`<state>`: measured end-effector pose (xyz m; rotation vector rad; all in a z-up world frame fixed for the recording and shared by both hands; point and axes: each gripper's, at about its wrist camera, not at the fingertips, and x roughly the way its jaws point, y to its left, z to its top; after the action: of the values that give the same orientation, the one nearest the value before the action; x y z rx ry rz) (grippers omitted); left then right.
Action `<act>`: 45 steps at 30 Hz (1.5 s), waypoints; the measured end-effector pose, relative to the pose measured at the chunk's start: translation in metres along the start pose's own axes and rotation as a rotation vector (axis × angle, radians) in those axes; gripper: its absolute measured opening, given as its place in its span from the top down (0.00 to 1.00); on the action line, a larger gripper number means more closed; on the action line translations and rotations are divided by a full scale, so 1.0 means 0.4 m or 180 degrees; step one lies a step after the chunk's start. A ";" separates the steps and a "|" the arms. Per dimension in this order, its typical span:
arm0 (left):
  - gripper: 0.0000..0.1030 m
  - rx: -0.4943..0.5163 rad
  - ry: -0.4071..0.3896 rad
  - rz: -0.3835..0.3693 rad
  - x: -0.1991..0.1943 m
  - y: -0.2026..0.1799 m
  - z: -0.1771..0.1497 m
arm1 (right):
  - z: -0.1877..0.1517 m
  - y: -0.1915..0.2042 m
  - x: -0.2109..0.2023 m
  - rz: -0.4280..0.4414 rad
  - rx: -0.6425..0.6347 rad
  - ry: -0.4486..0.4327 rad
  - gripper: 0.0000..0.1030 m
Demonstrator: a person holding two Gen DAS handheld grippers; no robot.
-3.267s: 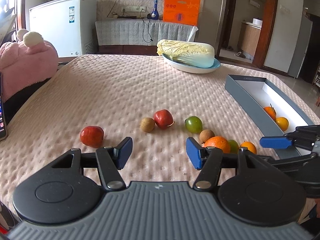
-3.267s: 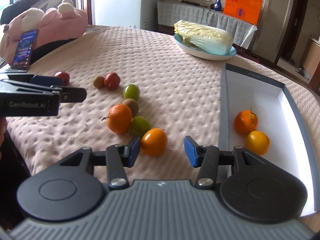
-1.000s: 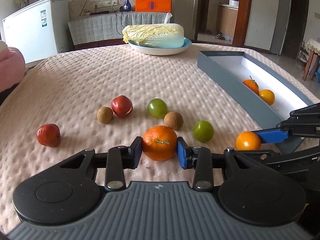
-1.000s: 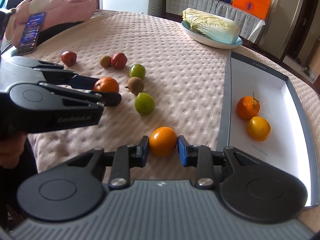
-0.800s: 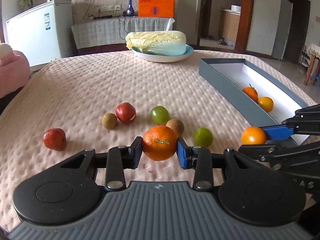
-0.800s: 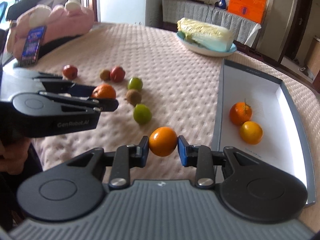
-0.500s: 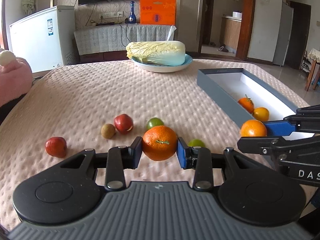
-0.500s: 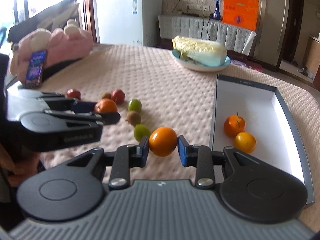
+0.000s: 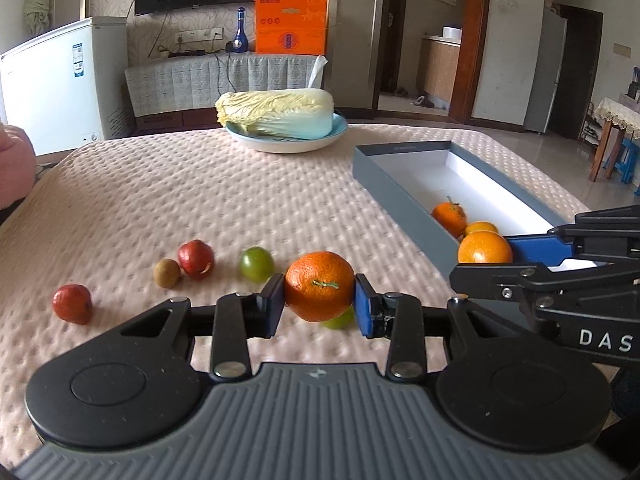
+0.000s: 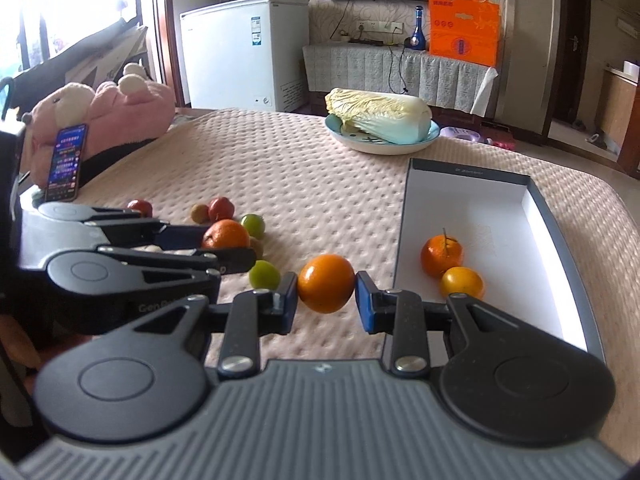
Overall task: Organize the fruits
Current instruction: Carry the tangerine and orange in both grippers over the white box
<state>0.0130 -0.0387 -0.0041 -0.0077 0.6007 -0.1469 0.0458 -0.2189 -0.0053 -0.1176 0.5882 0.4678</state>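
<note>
Each hand-held gripper, left (image 9: pixel 320 305) and right (image 10: pixel 326 304), clamps a light, firm, round orange across its middle beside the box (image 10: pixel 536 216).

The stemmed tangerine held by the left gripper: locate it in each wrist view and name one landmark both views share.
Left wrist view: the stemmed tangerine sits low in the centre, clamped by the left gripper.
Right wrist view: the same fruit shows left of centre, at the tip of that gripper, which reaches in from the left.
Shared landmark: the cabbage on its plate at the far end of the table.
</note>
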 end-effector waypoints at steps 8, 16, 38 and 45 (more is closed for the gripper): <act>0.59 0.0044 -0.0006 -0.0094 0.007 -0.039 0.007 | -0.006 -0.019 -0.022 -0.0014 0.0033 -0.0040 0.67; 0.59 0.0117 -0.0042 -0.0166 0.018 -0.065 0.020 | -0.009 -0.038 -0.040 -0.0020 0.0082 -0.0089 0.67; 0.59 0.0090 -0.0068 -0.0428 0.073 -0.113 0.079 | -0.016 -0.092 -0.058 -0.0175 0.0304 -0.0138 0.67; 0.59 0.0157 -0.0067 -0.0511 0.094 -0.146 0.088 | -0.029 -0.112 -0.063 -0.0260 0.0350 -0.0100 0.67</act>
<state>0.0556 -0.1032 0.0066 -0.0097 0.5752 -0.3168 0.0420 -0.2713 -0.0020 -0.0292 0.5750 0.3566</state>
